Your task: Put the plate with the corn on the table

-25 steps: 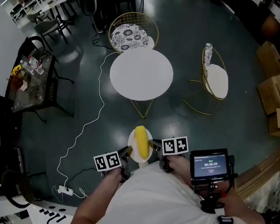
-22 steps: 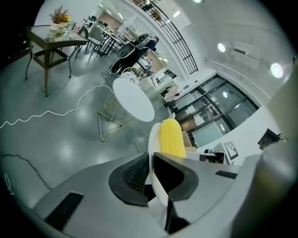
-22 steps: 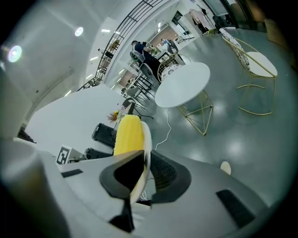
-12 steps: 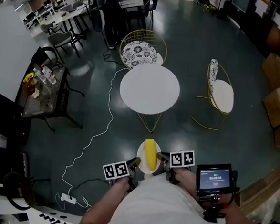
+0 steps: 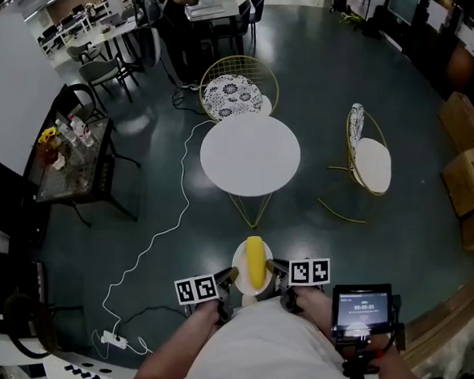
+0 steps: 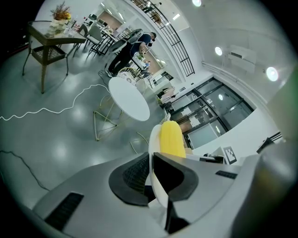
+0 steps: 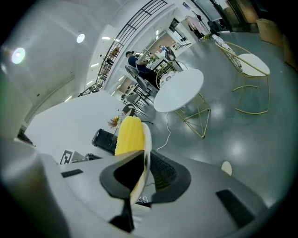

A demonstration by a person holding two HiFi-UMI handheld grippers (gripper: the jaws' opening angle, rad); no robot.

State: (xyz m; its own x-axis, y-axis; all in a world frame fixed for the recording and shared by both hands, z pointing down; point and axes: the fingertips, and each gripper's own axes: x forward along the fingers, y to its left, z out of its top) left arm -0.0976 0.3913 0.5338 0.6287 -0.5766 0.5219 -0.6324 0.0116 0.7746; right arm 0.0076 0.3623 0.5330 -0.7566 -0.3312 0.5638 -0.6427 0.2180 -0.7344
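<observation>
Between the two grippers, close against the person's torso: a white plate [image 5: 238, 267], carried by its two opposite edges.

Left gripper [image 6: 151, 160]: jaws nearly together, pinched on the plate's left rim. The rim runs edge-on through the narrow gap, one ribbed pad on each face.

Right gripper [image 7: 145, 160]: same state, jaws clamped on the right rim, with the thin white edge passing between the pads.

Plate contents: one yellow corn cob [image 5: 254, 261]. It lies along the plate's middle between the two clamps, its long axis pointing away from the person. It fills most of the plate's length.

Plate position: in the air over the dark floor, supported only by the grippers, touching nothing else.

Just to the right of the right gripper, and a little behind it: a small lit screen [image 5: 361, 308] on a black mount.

Left of the left gripper, on the floor: a white cable [image 5: 154, 237] snaking away from the person.

Straight ahead of both grippers, well apart from the plate: a round white table [image 5: 250, 155] on thin gold legs, its top bare.

Beyond the table: a gold wire chair with a patterned cushion [image 5: 232, 91].

Ahead and right of the right gripper: a second gold chair with a white seat [image 5: 372, 162].

Far left: a dark side table [image 5: 69, 155] carrying flowers and small bottles.
</observation>
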